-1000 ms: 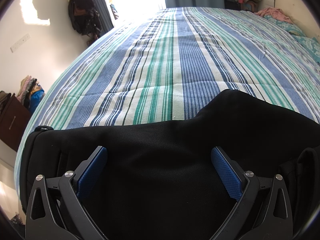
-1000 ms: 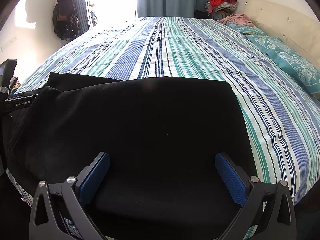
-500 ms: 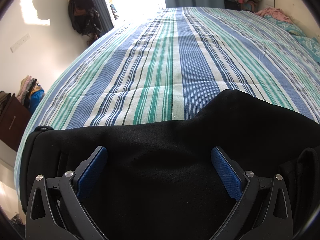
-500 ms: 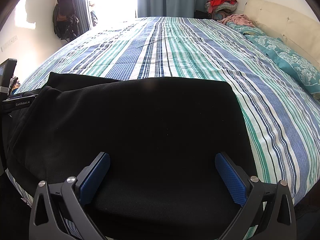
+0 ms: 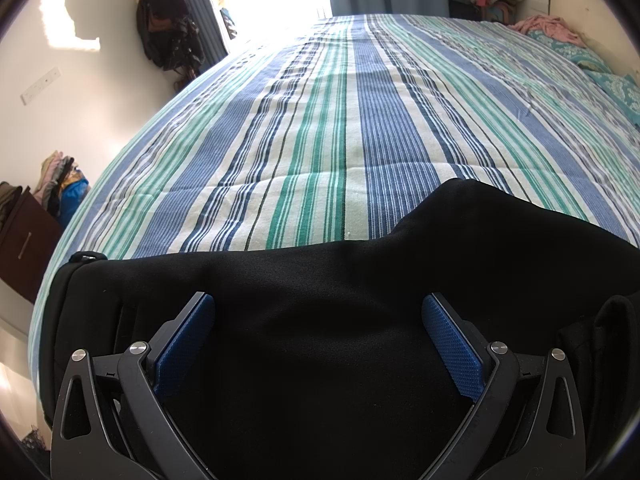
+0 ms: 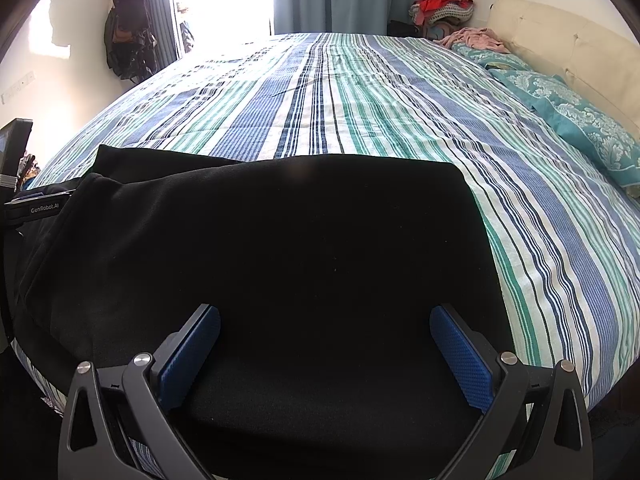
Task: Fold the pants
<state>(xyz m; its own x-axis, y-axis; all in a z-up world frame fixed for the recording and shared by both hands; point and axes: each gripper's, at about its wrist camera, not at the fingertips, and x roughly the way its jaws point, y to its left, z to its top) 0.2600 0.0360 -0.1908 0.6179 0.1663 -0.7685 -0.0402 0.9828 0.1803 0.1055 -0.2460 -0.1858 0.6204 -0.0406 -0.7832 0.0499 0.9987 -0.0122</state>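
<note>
Black pants (image 6: 288,248) lie flat along the near edge of the striped bed (image 5: 340,128). We hold the left gripper (image 5: 318,340) and right gripper (image 6: 324,354) spread above them; we should pinch matching edges, then lift evenly.

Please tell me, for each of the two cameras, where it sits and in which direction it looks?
Left wrist: sits on the left gripper, low over the black pants, facing across the striped bed toward the window; both open fingers show.
Right wrist: sits on the right gripper, over the pants' right end, facing the same way; its open fingers show, headboard at right.
Shared: pants, bed, curtains, pillows.
</note>
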